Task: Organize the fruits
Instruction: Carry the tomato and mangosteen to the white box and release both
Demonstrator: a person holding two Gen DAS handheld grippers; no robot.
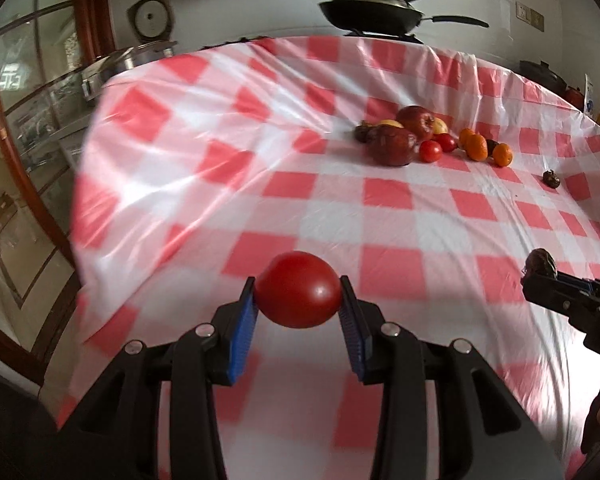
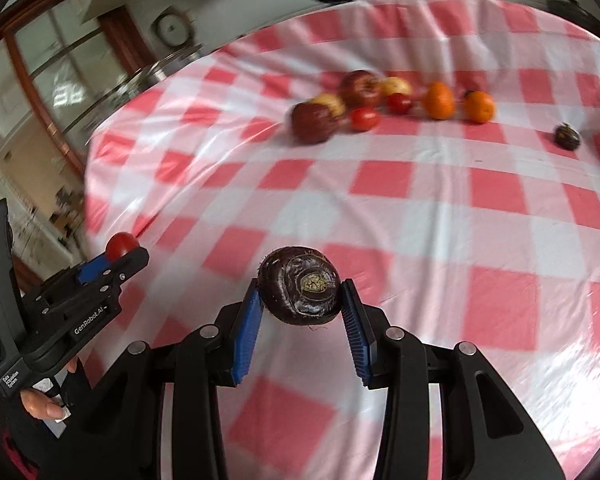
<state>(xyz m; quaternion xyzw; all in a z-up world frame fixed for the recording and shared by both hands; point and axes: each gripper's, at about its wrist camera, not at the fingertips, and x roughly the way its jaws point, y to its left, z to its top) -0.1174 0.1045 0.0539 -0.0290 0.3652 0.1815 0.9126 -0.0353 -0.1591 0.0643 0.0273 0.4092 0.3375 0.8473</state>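
Note:
My left gripper (image 1: 299,298) is shut on a red tomato (image 1: 299,289) and holds it above the red-checked tablecloth (image 1: 388,216). My right gripper (image 2: 300,300) is shut on a dark brown water chestnut (image 2: 300,286), also held above the cloth. Each gripper shows in the other's view: the right one (image 1: 540,276) at the right edge, the left one (image 2: 116,256) at the left. A cluster of fruit lies at the far side: red apples (image 1: 416,122), yellow fruit, small tomatoes (image 1: 431,151) and oranges (image 1: 477,147). A single water chestnut (image 1: 551,179) lies apart at the right.
A black wok (image 1: 374,10) sits on a stove beyond the table. A steel pot (image 1: 120,66) stands past the table's far left edge. Dark cookware (image 1: 540,74) and bottles stand at the back right. A glass door is on the left.

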